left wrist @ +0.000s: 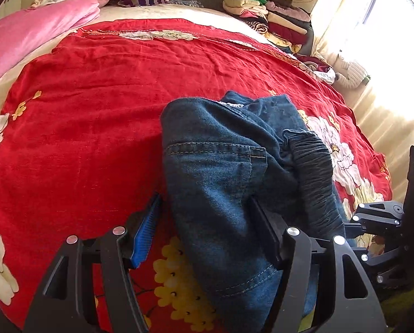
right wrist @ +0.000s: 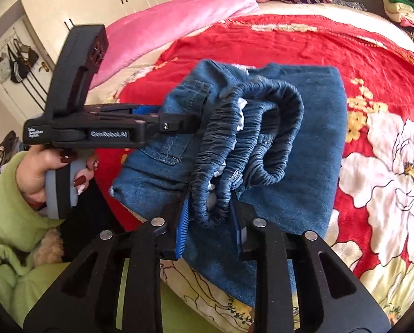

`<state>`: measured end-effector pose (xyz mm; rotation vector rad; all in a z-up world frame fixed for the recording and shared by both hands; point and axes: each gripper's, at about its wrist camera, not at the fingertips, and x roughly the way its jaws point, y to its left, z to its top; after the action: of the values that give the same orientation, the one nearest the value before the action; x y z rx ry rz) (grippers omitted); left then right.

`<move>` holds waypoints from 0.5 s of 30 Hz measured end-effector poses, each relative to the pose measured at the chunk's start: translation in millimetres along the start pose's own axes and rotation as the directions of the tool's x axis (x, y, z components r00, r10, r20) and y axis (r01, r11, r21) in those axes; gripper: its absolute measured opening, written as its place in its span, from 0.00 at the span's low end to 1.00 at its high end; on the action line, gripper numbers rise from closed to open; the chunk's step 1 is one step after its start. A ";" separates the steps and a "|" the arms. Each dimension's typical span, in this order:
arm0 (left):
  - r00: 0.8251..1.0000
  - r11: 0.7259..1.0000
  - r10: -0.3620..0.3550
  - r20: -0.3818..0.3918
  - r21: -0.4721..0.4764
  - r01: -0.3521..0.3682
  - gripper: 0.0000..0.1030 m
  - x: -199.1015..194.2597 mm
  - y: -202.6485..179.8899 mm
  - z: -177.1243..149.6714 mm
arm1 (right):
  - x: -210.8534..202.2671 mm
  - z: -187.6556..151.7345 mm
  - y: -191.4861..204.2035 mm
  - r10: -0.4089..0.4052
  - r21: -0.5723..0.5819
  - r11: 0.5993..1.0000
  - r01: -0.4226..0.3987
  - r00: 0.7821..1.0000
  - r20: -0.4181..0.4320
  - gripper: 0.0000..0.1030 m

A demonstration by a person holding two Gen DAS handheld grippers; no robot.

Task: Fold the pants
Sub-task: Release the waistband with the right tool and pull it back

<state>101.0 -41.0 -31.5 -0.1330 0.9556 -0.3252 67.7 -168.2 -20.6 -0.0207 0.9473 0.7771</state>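
Left wrist view
Where the jeans were: The blue jeans (left wrist: 220,172) lay in a bunch on the red flowered blanket (left wrist: 96,97), near the front edge of the bed.
Left gripper: The left gripper (left wrist: 207,222) had its jaws apart. The jeans sat between them. The right-side finger touched the cloth, but the blue pad on the other side stood clear, so nothing was squeezed.
How the jeans looked: Dark denim with pale stitching, soft and lumpy, with the stretchy waistband (left wrist: 312,172) bunched up on the right.
Other things: A stack of folded clothes (left wrist: 270,14) sat far back by the window, and a pink quilt (left wrist: 35,33) lay at the far left.

Right wrist view
Right gripper: The right gripper (right wrist: 209,222) was clamped on the waistband (right wrist: 234,144), pinched between its two pads.
Left hand: A hand (right wrist: 37,172) in a green sleeve held the other gripper's handle beside the jeans.
How far along: The jeans looked folded over at least once, though the bunching made it hard to count the layers. The waistband end stood up and was not flat.
What was left: Probably laying that end down, smoothing it, and making the last neat fold.
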 end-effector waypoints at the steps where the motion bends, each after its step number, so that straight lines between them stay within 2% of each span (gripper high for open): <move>1: 1.000 1.000 -0.002 0.006 -0.002 0.003 0.62 -2.3 -0.4 -0.1 | -4.9 0.6 1.4 -0.004 -0.006 1.000 0.004 1.000 0.013 0.25; 3: 1.000 1.000 0.002 0.013 0.001 -0.002 0.61 -5.8 -1.0 -0.1 | -11.9 2.5 3.3 -0.026 -0.023 0.999 0.026 0.999 0.034 0.36; 15: 0.998 1.000 -0.003 0.062 0.011 0.002 0.61 -31.2 -7.7 -2.2 | -51.3 8.5 4.6 -0.094 -0.053 0.993 0.102 0.985 0.141 0.47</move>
<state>80.9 -37.9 -6.5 -0.1332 0.8921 -0.3270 53.7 -192.2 23.6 -0.0650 0.7850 0.7063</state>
